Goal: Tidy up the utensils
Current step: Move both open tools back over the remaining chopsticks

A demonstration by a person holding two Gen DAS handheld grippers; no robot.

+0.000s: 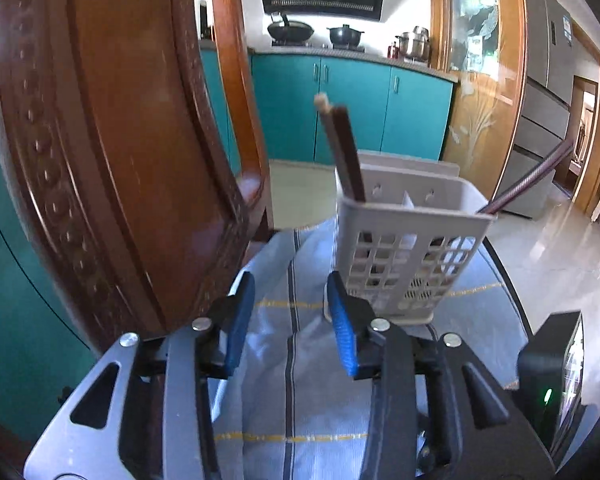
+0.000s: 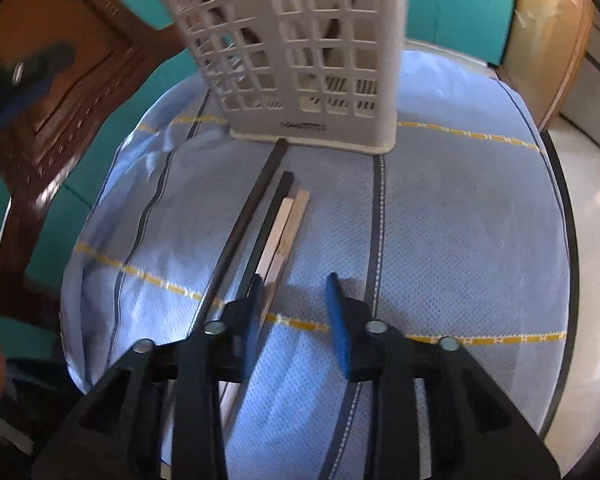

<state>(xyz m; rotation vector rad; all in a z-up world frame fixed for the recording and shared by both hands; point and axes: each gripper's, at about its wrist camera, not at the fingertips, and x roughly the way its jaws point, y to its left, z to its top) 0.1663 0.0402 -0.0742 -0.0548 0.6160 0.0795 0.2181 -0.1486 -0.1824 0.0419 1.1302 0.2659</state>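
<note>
Your left gripper hangs with its blue fingers spread wide and nothing between them; only the light blue cloth shows in the gap, and the right-hand finger sits just beside the lower left corner of the grey utensil holder, though you cannot tell from this view whether it touches it. The holder stands upright on the cloth-covered table, and a pair of dark chopsticks leans out of its left compartment, while another dark stick slants out over its right rim. A carved wooden chair back fills the left of that view, close to the left finger. Your right gripper is likewise released, its jaws well apart and gripping nothing, held low over the cloth in front of the holder. Between you and the holder's base lie the loose utensils: two long black chopsticks side by side, the longer one reaching to the holder's foot, and a pair of pale wooden chopsticks just to their right, touching each other. The near ends of these sticks run under your left-hand finger; whether it rests on them or hovers just above cannot be told. The right-hand finger stands over bare cloth, apart from all the sticks
</note>
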